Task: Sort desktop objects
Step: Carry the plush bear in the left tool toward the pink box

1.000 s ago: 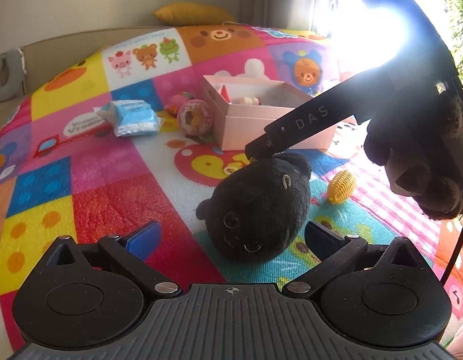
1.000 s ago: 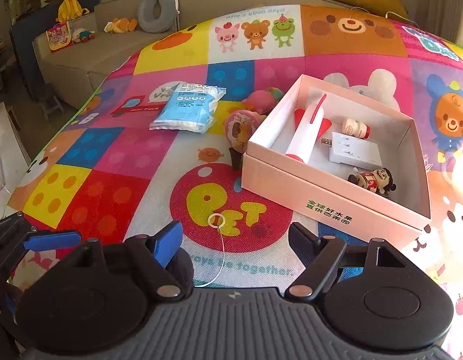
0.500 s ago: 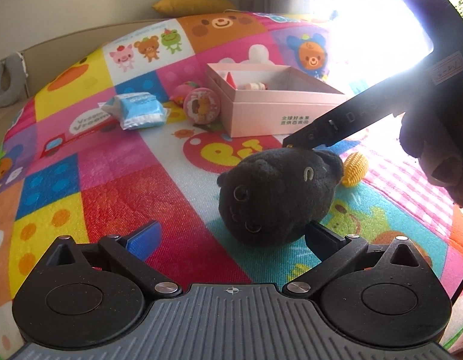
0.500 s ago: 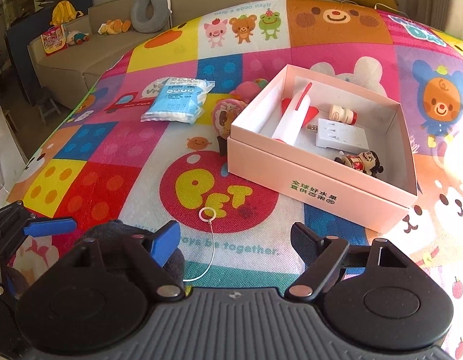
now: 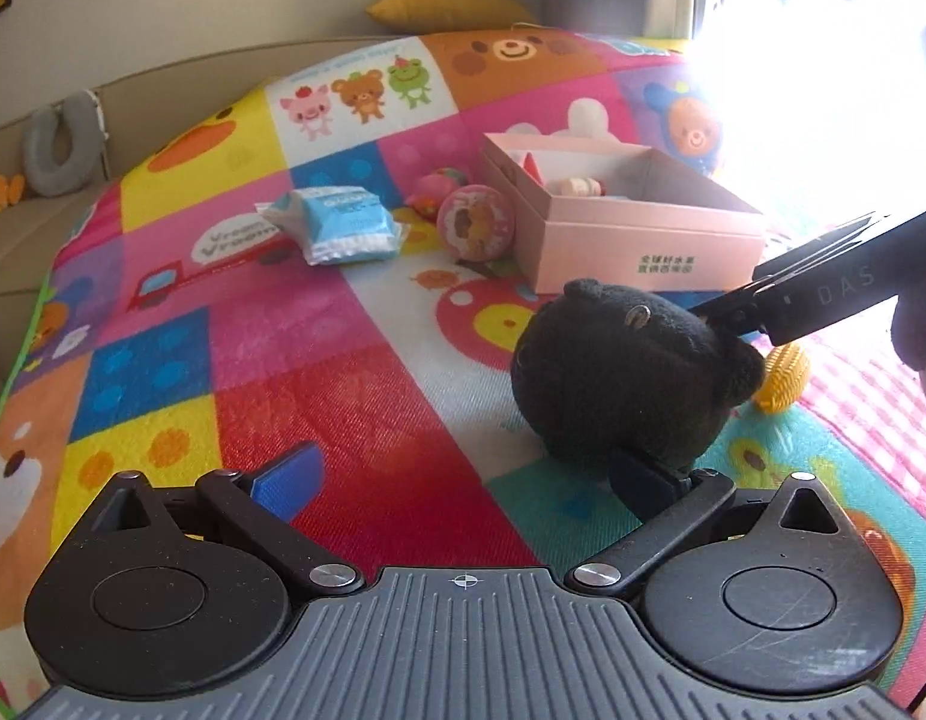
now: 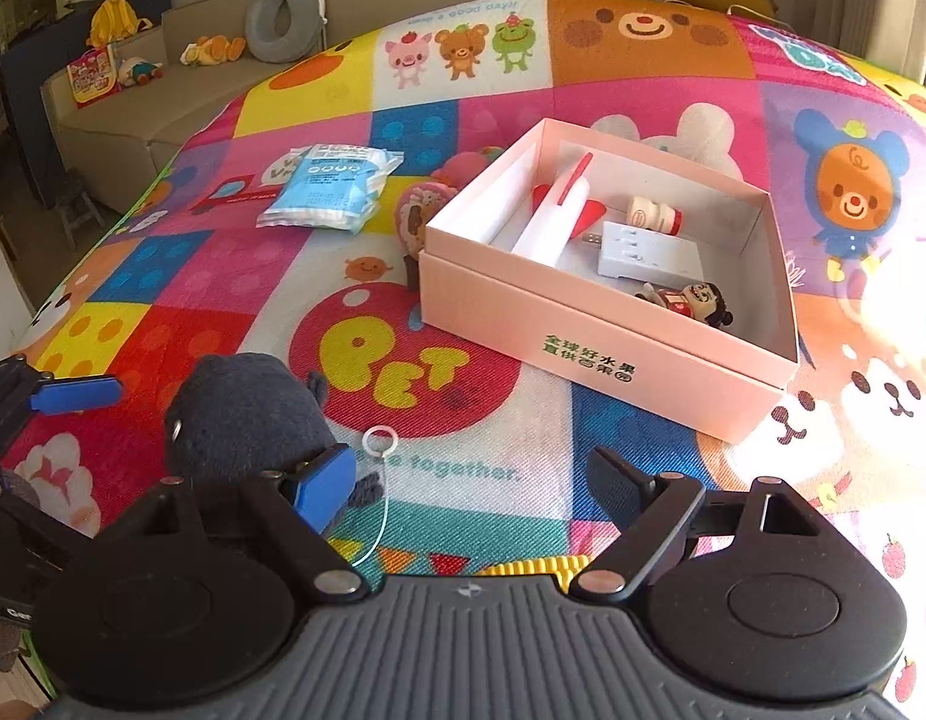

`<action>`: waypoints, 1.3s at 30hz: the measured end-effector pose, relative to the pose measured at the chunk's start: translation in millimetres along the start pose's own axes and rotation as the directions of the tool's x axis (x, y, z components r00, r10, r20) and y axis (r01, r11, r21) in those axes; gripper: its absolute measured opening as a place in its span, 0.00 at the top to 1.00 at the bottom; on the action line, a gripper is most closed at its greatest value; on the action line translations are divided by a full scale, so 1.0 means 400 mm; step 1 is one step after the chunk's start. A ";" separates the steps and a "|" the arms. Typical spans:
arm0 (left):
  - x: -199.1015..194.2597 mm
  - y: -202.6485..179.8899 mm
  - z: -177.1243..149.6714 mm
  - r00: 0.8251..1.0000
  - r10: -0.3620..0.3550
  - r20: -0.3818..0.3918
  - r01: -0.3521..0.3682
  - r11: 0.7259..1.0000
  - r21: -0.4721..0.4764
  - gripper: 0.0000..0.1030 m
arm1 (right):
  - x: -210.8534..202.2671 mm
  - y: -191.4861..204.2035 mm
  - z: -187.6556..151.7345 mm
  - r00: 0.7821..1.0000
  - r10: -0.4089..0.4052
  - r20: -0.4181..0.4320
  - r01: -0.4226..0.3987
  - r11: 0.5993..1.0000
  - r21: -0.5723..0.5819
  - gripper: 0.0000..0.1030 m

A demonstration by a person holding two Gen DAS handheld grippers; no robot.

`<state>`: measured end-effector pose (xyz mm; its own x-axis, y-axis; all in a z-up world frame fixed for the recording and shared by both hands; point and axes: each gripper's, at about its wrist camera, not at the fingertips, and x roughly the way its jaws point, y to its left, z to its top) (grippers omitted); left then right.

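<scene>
Since a second ago the black plush toy (image 5: 625,372) has slid from between the left gripper (image 5: 463,474) fingers over to its right finger (image 5: 643,480), and the right gripper (image 6: 469,480) has dropped in closer to it. Right one's jaws are opening with only mat between them; its blue pad (image 6: 321,483) sits right against the plush, which lies outside the gap, off to the left. Left tongs are spread wide too, holding nothing. Plush sits on the play mat (image 5: 342,372) just in front of the pink box (image 6: 583,354), nearer the camera, with a yellow ridged ball (image 5: 781,378) just beside it. My worry: both tongs are crowding one soft toy, so a finger could shove it sideways instead of pinching it, or snag that thin loop string (image 6: 378,480). Could also knock the ball rolling, or bump the box.
</scene>
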<state>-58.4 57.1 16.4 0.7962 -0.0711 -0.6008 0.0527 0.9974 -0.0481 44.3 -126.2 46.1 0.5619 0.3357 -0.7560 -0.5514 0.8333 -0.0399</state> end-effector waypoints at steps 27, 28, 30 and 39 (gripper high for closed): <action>0.081 -0.114 0.006 0.992 -0.122 -0.019 0.123 0.970 0.209 0.00 | -0.073 -0.074 -0.152 0.997 -0.032 0.072 0.035 0.999 -0.036 0.15; 0.084 -0.109 0.001 0.993 -0.114 -0.030 0.118 0.973 0.197 0.00 | -0.068 -0.073 -0.158 0.997 -0.026 0.075 0.029 0.999 -0.038 0.15; 0.084 -0.097 -0.004 0.994 -0.108 -0.034 0.112 0.980 0.164 0.00 | -0.053 -0.068 -0.172 0.995 -0.018 0.094 0.023 0.999 -0.049 0.15; 0.083 -0.096 0.000 0.995 -0.071 -0.069 0.079 0.989 0.122 0.00 | 0.011 -0.076 -0.183 0.993 -0.009 0.117 0.008 1.000 0.013 0.16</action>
<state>-34.2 16.5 -1.7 0.7468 -0.1421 -0.6497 0.1889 0.9820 0.0024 18.4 -182.0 -4.0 0.6350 0.3770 -0.6743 -0.5392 0.8414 -0.0373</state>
